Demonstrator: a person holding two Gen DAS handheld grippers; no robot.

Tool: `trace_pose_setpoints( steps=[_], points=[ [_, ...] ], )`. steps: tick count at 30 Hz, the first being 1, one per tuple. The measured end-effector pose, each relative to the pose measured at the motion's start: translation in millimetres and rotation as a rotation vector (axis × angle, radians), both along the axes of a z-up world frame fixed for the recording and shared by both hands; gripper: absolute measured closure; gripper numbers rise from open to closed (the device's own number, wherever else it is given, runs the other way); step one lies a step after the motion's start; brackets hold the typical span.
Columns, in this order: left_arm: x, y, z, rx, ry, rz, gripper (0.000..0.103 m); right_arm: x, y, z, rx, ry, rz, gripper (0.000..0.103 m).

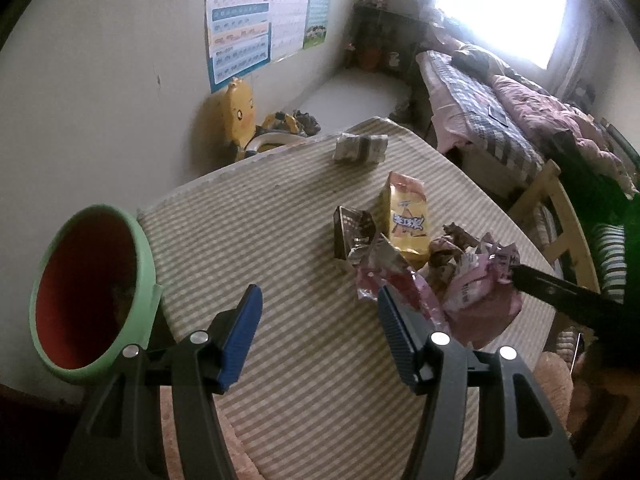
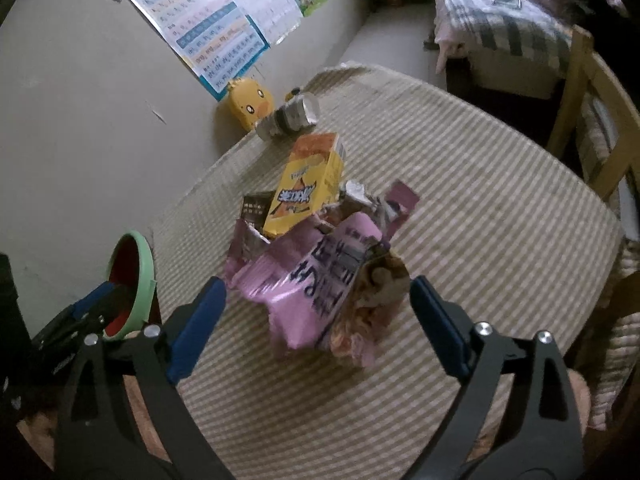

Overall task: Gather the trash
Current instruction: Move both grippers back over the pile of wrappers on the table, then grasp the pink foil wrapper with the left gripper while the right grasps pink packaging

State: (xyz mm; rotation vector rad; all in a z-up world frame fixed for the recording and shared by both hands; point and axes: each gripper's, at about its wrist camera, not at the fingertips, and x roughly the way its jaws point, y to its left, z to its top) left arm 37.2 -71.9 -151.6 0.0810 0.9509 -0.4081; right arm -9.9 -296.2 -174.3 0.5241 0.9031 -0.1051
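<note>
Hovering over the striped bench (image 2: 480,208), our right hand-held gripper (image 2: 316,308) stands wide apart around the pink wrapper (image 2: 304,280); our left hand-held gripper (image 1: 320,332), also apart, holds nothing; we should pinch the crumpled middle, then carry it to the green bin (image 1: 144,264).

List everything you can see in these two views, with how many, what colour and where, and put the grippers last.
table: one, striped beige cloth, centre
pink wrapper: one, pink, crumpled, nearest on the table
yellow snack bag: one, yellow and orange, behind the pink wrapper
brown wrapper: one, dark brown, left of the yellow bag
wrapped pack: one, grey-white, far table edge
bin: one, green rim, red inside, left of the table
duck toy: one, yellow, by the wall
posters: several, on the wall
chair: one, wooden, right
bed: one, checked and pink bedding, far right
left gripper: blue pads, open, empty
right gripper: blue pads, open, either side of the pink wrapper
</note>
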Motion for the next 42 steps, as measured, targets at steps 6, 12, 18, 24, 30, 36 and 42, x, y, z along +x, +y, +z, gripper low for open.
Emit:
trace_pose_setpoints(
  steps=[6,12,18,24,30,36,42],
  points=[
    [1,0,-5,0.001,0.018,0.004,0.046,-11,-7,-11,-0.026,0.04,0.011,0.01],
    [-5,-9,-10,-0.005,0.045,-0.034,0.046,10,3,-36,-0.027,0.073,0.085,0.01],
    [-5,-8,-11,0.009,0.051,-0.02,0.045,29,10,-47,-0.058,0.109,0.102,0.018],
    [-4,-16,-16,0.013,0.068,-0.031,0.045,24,12,-41,-0.031,0.069,0.117,0.061],
    [-2,-40,-28,-0.009,0.108,-0.08,0.045,0,-7,-19,0.002,0.007,0.063,0.065],
    [6,-86,-56,-0.035,0.196,-0.152,0.047,-19,-28,3,0.009,-0.033,-0.009,0.065],
    [10,-116,-86,0.011,0.246,-0.162,0.061,-22,-23,12,-0.045,-0.025,0.012,0.065]
  ],
)
